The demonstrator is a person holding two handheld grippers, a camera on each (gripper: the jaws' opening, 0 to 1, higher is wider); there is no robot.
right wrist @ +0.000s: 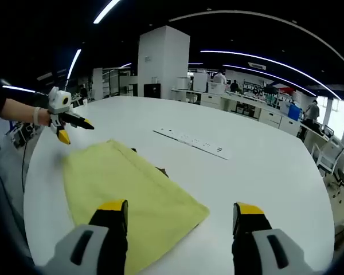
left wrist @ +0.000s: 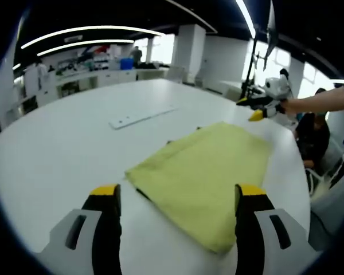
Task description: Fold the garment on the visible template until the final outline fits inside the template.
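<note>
Garment (left wrist: 203, 175) folded flat on table (left wrist: 63, 149) — both grippers apart.

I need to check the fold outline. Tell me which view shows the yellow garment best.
The left gripper view: the yellow garment lies almost whole between the open jaws, with its far and side edges clear on the white table. In the right gripper view the garment sits off to the left, its near edge behind the left jaw.

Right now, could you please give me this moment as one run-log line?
garment: yellow, folded, flat on white table | left gripper: open, empty | right gripper: open, empty | white strip: beyond garment
</note>
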